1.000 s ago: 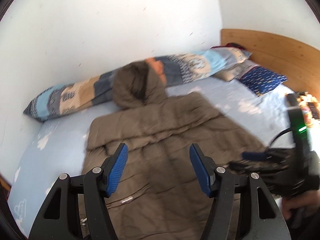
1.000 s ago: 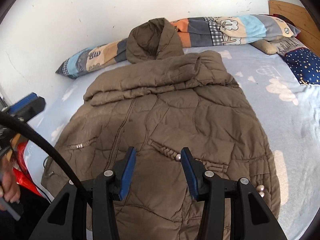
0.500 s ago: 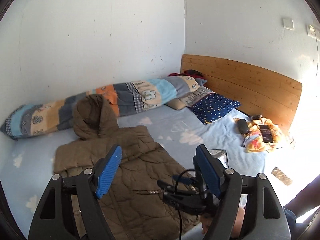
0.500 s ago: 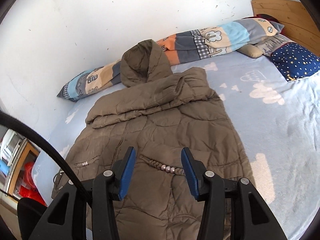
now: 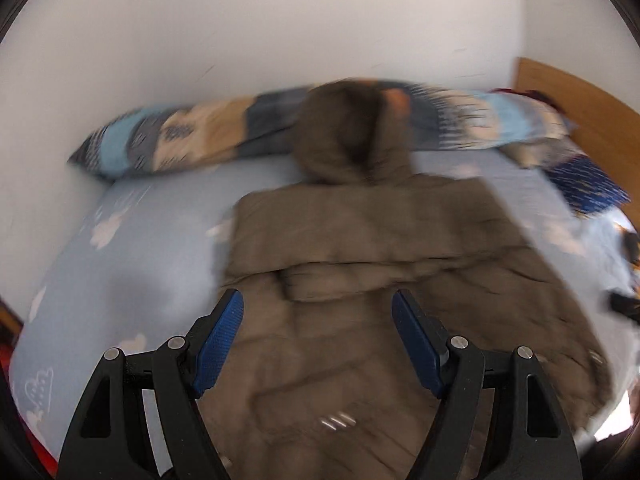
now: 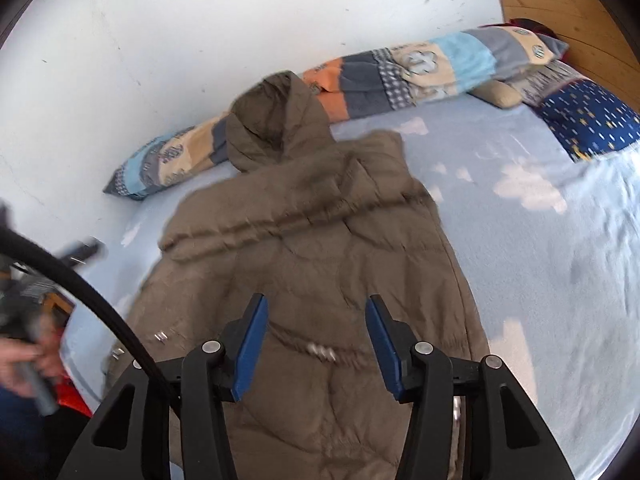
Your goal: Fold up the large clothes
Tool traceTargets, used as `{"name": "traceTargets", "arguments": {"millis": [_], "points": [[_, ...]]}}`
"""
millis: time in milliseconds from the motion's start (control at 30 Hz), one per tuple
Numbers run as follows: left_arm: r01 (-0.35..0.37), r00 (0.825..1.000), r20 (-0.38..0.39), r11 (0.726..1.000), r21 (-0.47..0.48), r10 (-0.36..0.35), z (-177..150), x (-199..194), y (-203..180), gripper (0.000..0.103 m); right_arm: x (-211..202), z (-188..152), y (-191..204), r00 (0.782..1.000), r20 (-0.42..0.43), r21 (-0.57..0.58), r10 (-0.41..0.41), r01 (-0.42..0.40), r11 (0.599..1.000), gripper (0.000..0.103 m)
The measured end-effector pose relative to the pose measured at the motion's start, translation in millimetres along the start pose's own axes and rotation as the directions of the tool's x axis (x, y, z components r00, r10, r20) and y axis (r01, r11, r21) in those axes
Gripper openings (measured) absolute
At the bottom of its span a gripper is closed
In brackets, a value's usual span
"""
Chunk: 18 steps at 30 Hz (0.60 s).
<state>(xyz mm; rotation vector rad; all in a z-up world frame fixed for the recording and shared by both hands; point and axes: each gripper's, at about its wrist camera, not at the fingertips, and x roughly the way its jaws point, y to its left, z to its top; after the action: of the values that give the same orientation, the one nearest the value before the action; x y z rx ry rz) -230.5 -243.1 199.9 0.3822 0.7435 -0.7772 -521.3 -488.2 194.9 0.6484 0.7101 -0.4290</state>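
Lying flat on bed (image 6: pixel 540 248): brown hooded coat (image 6: pixel 312 240), sleeves folded across chest, hood against patchwork bolster (image 6: pixel 420 68) by wall. Left gripper (image 5: pixel 318 320) above coat's lower left part, jaws wide apart, nothing between. Right gripper (image 6: pixel 316 336) above coat's hem area, jaws opening, empty. Starry blue pillow (image 6: pixel 592 120) far right.

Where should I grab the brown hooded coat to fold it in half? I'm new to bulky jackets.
Probably the bottom hem of the coat, one gripper at each corner, coming from the near bed edge. It lies flat, hood far against the long pillow, hem nearest both open grippers.
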Motion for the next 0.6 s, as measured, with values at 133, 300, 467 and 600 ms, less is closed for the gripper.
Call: {"name": "traceTargets", "arguments": {"millis": [133, 300, 467, 600], "points": [[-0.058, 0.997, -0.059, 0.992, -0.108, 0.052, 4, 63, 34, 0.076, 8, 65, 21, 1.0, -0.016, -0.066, -0.008, 0.007, 0.998, 0.056], [-0.014, 0.999, -0.051, 0.989, -0.148, 0.006, 6, 82, 48, 0.076, 50, 164, 59, 1.0, -0.027, -0.082, 0.013, -0.015, 0.997, 0.062], [-0.051, 0.998, -0.032, 0.997, -0.066, 0.049, -1, 88, 50, 0.076, 131, 268, 94, 0.999, -0.027, -0.107, -0.022, 0.019, 0.994, 0.062], [-0.026, 0.999, -0.024, 0.997, -0.074, 0.024, 2, 89, 56, 0.076, 200, 322, 103, 0.999, -0.031, -0.092, -0.019, 0.016, 0.996, 0.062]]}}
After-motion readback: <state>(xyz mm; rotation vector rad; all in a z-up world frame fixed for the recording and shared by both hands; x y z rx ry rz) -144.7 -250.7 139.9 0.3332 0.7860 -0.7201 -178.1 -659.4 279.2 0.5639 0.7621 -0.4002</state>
